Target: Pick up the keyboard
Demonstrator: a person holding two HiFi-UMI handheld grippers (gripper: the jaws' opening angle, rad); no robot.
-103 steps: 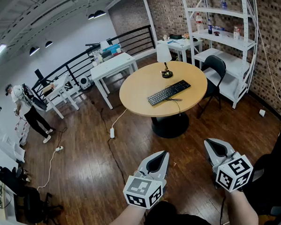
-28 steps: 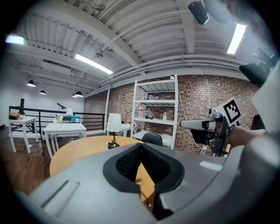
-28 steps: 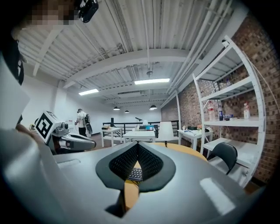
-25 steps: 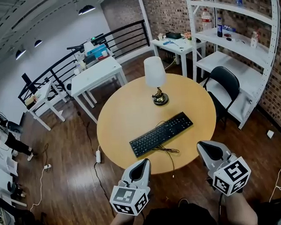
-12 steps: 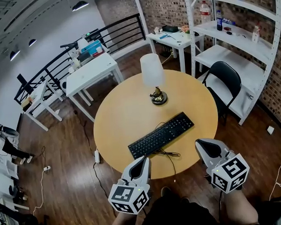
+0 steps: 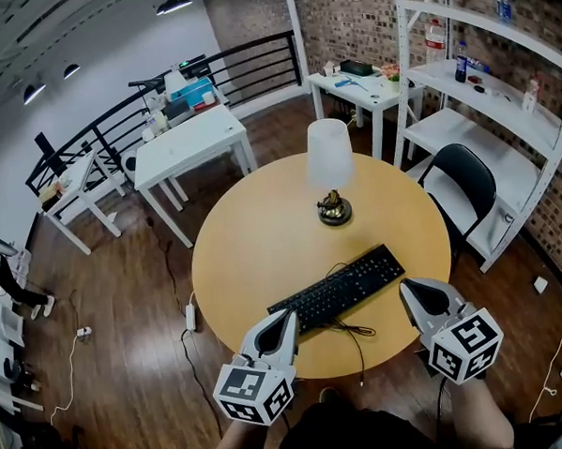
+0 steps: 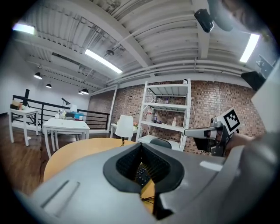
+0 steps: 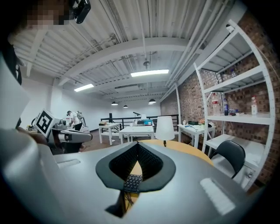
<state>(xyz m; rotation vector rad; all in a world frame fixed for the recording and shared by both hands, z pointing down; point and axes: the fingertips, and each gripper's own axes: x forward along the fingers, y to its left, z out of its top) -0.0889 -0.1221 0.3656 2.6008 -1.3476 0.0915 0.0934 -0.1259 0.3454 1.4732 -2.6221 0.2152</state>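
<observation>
The round table point(image 6: 254, 239) has a wide stretch of bare wood on its far-left half. The keyboard point(image 6: 337, 288) lies slantwise on the near half, its left end close to the near rim, its right end farther in. Its cable point(image 6: 352, 331) loops toward that rim. A lamp point(image 6: 331, 169) stands beyond the keyboard, apart from it. A black chair point(image 6: 467, 186) sits just beside the table's right edge, with a white shelf point(image 6: 499, 76) behind it.

The left tool point(image 6: 286, 322) hovers at the near rim, just short of the keyboard's left end, pointing nearly level. The right tool point(image 6: 413, 292) hangs at the right-hand rim, beside the keyboard's right end. Both tools have their jaws pressed together on nothing.
</observation>
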